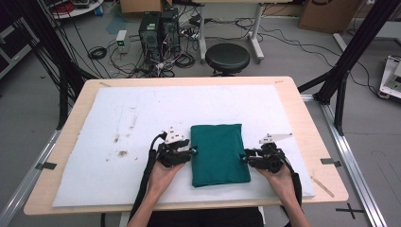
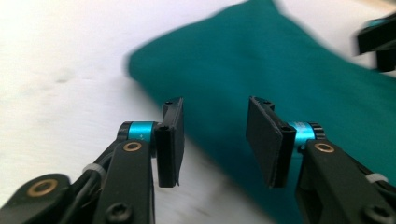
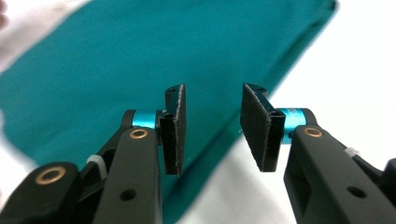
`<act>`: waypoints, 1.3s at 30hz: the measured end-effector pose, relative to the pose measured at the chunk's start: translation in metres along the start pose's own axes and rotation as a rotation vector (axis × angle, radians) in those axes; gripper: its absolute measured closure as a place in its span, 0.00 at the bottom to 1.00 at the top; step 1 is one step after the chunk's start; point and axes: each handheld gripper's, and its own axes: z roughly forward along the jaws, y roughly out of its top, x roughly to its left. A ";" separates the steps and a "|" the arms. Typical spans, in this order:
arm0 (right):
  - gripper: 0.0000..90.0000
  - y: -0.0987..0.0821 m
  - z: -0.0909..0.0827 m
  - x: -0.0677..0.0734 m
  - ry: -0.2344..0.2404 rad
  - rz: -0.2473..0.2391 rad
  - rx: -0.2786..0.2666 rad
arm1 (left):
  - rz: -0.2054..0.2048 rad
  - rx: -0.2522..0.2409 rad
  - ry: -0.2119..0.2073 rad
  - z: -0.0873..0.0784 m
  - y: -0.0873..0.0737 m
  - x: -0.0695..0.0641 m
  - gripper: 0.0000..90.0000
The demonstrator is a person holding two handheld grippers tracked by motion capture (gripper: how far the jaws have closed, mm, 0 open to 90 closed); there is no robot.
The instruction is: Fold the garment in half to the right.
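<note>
No lettering, label, brand or number can be read anywhere in these views. The one sign is a black cross marked on the floor just off the near right corner of the bench.

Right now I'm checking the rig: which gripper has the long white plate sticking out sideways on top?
The right gripper, at the green cloth's right edge. The left gripper has a shorter three-cornered plate.

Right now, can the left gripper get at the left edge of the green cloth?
Probably yes. The left gripper sits right beside the green cloth on the white mat, jaws open, with nothing between them and the cloth's edge.
</note>
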 end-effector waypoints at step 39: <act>0.24 -0.021 -0.037 -0.016 -0.196 0.076 -0.267 | -0.112 -0.143 0.298 -0.119 -0.038 0.114 0.35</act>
